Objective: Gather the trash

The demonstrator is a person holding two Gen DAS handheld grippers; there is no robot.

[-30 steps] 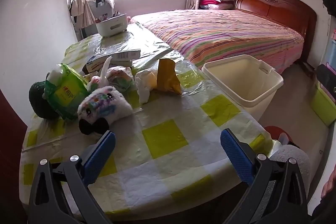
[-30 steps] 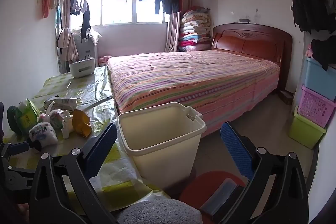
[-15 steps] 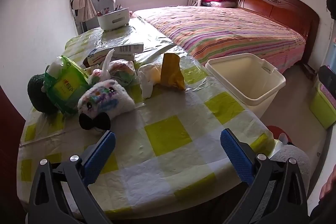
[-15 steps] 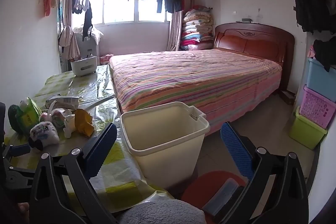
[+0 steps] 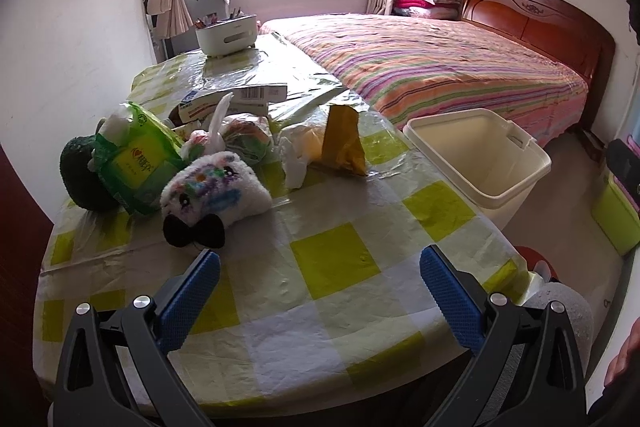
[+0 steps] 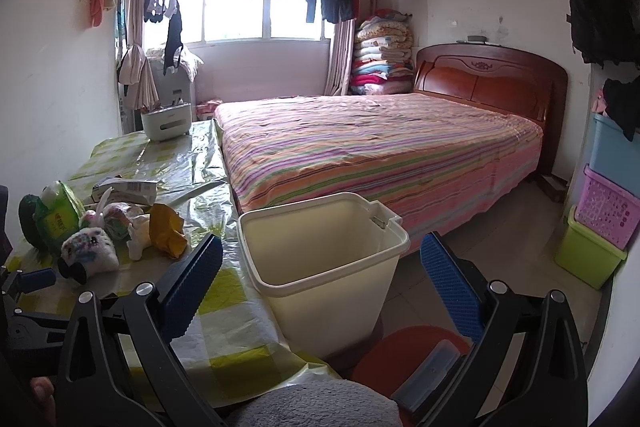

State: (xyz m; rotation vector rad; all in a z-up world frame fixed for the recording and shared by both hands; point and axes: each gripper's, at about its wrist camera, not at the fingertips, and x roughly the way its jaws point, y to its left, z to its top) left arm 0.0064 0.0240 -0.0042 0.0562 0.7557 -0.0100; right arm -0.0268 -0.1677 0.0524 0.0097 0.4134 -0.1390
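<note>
On the checked tablecloth (image 5: 332,263) lie a crumpled yellow-brown paper bag (image 5: 342,143), a white crumpled plastic bag (image 5: 294,155), a knotted bag of scraps (image 5: 244,133), a green wipes pack (image 5: 134,163) and a white plush toy (image 5: 216,193). A cream bin (image 5: 480,155) stands off the table's right edge; it also shows in the right wrist view (image 6: 320,247). My left gripper (image 5: 320,291) is open above the table's near part, well short of the pile. My right gripper (image 6: 320,287) is open, held in front of the bin.
A dark green round object (image 5: 78,175) sits at the table's left edge. A flat carton (image 5: 236,99) and a white organiser (image 5: 226,35) lie farther back. A striped bed (image 6: 380,151) is beyond the bin. Stacked plastic crates (image 6: 600,219) stand on the right. A red stool (image 6: 404,355) is below.
My left gripper has risen and tilted slightly, so the table items sit lower in view. My right gripper has drifted a little; the bin sits slightly more to the right. Both stay open.
</note>
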